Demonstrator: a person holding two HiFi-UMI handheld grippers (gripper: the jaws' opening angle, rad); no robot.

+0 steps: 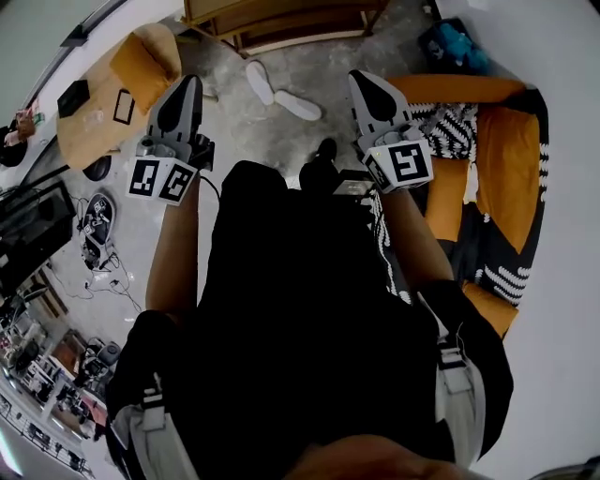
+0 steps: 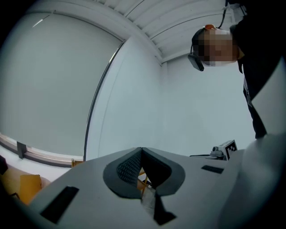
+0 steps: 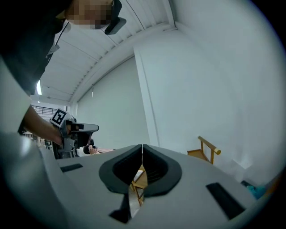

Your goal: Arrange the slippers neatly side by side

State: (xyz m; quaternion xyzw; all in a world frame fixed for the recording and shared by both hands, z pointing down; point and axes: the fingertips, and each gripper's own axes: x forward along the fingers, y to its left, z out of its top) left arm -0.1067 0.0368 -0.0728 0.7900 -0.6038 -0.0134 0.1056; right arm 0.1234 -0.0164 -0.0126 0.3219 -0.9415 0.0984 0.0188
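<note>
Two white slippers lie on the grey floor ahead of me, one (image 1: 260,82) to the left and the other (image 1: 297,105) to its right, angled apart in a V. My left gripper (image 1: 190,84) is held level to the left of them, and my right gripper (image 1: 360,79) to their right; both are up off the floor and apart from the slippers. The left gripper (image 2: 141,150) has its jaws closed together with nothing between them. The right gripper (image 3: 142,146) is likewise shut and empty. Neither gripper view shows the slippers.
A wooden furniture frame (image 1: 281,23) stands just beyond the slippers. An orange sofa with patterned cushions (image 1: 506,159) fills the right side. An orange-cushioned chair (image 1: 141,61) is at the left, with cluttered gear (image 1: 94,225) on the floor below it. A wooden chair (image 3: 206,151) stands by the wall.
</note>
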